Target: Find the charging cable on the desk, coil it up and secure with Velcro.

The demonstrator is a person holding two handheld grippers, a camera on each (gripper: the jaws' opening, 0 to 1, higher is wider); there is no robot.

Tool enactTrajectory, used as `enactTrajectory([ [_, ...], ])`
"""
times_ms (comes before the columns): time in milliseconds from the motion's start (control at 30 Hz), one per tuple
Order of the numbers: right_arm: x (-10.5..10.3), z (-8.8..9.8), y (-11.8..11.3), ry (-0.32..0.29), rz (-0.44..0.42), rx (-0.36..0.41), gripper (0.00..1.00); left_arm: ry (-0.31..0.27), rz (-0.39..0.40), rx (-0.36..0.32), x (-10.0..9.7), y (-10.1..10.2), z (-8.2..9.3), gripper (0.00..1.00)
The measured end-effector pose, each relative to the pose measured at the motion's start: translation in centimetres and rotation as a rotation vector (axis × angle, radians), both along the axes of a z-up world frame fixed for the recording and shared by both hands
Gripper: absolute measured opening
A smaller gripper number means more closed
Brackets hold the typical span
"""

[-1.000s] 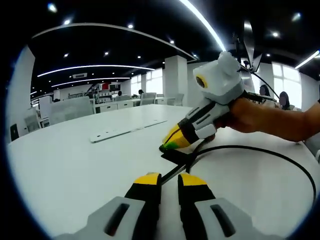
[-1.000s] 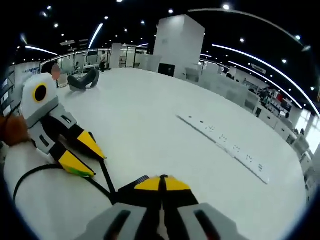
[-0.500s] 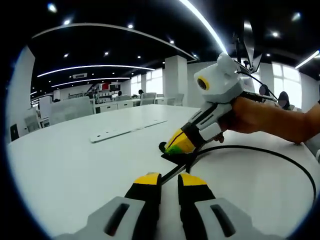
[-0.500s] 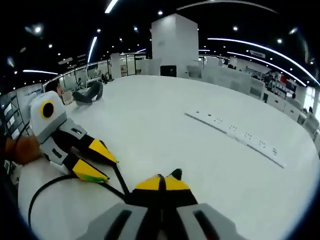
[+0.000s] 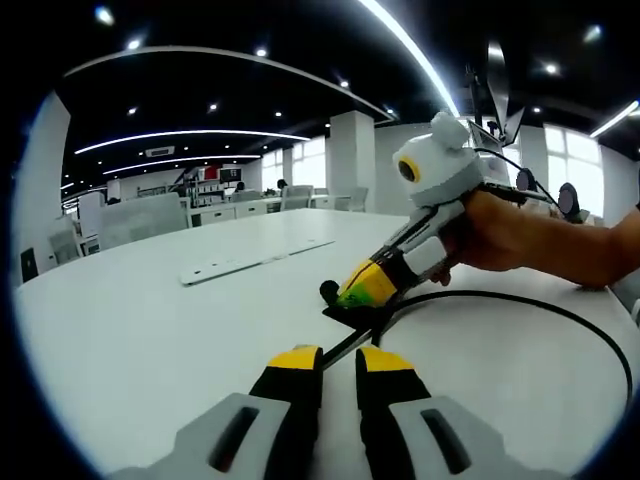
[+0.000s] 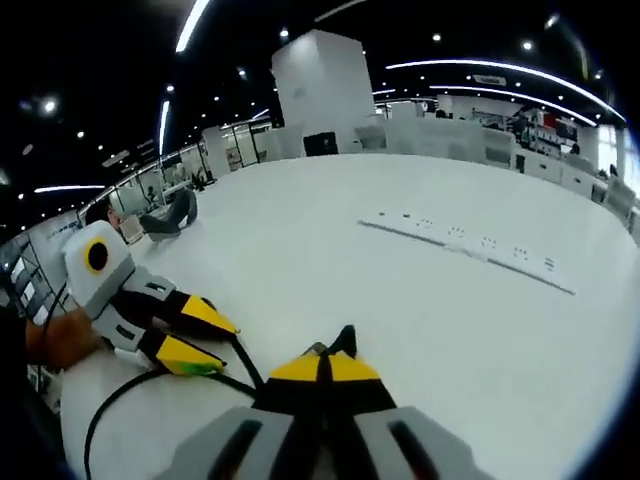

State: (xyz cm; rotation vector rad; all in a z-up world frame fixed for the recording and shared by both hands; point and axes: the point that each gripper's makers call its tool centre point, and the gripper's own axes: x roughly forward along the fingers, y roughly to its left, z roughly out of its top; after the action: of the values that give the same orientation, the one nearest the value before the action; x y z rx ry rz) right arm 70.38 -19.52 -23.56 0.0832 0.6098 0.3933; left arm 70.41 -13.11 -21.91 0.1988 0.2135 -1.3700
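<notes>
The black charging cable (image 5: 560, 312) lies on the white desk (image 5: 150, 330) in a wide loop to the right. Its near end runs between the jaws of my left gripper (image 5: 340, 358), which stand slightly apart at the bottom of the left gripper view. My right gripper (image 5: 352, 293), held by a hand (image 5: 500, 235), is shut on the flat black Velcro strap (image 5: 350, 313) at the cable's end. In the right gripper view my right gripper (image 6: 320, 366) has its yellow tips together, a black tip (image 6: 346, 340) pokes out beyond them, and the left gripper (image 6: 205, 338) is at the left.
A long white power strip (image 5: 250, 263) (image 6: 470, 248) lies flat on the desk beyond the grippers. A dark object (image 6: 170, 213) sits at the desk's far left edge. Office desks, chairs and a white pillar (image 6: 320, 100) stand in the background.
My right gripper has tilted up and turned, still shut on the strap, and the black tip now pokes out beyond its jaws. My left gripper and the cable loop have stayed put.
</notes>
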Motion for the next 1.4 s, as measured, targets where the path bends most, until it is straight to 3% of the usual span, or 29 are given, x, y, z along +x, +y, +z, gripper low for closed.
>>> enactTrajectory([
  [200, 0.3, 0.0, 0.0, -0.040, 0.015, 0.000, 0.01, 0.000, 0.001, 0.000, 0.4, 0.1, 0.0, 0.14],
  [267, 0.6, 0.2, -0.1, -0.084, 0.029, -0.061, 0.02, -0.001, 0.002, 0.000, 0.0, 0.1, 0.0, 0.14],
  [467, 0.0, 1.4, 0.0, -0.123, -0.006, -0.070, 0.03, -0.004, 0.002, 0.000, -1.0, 0.1, 0.0, 0.14],
  [700, -1.0, 1.7, -0.6, -0.115, -0.031, -0.069, 0.04, -0.010, 0.010, 0.002, -1.7, 0.0, 0.0, 0.15],
  [900, -1.8, 1.3, -0.3, -0.103, -0.035, -0.061, 0.16, 0.002, 0.059, 0.015, -1.4, 0.5, -0.2, 0.20],
  [1200, -2.2, 1.2, -0.1, -0.117, -0.032, -0.089, 0.24, 0.015, 0.062, 0.002, -2.2, 0.7, 0.1, 0.32],
  [1400, -2.4, 1.2, 0.0, -0.134, -0.027, -0.116, 0.38, 0.014, 0.078, -0.032, -0.7, 0.5, 0.7, 0.34],
])
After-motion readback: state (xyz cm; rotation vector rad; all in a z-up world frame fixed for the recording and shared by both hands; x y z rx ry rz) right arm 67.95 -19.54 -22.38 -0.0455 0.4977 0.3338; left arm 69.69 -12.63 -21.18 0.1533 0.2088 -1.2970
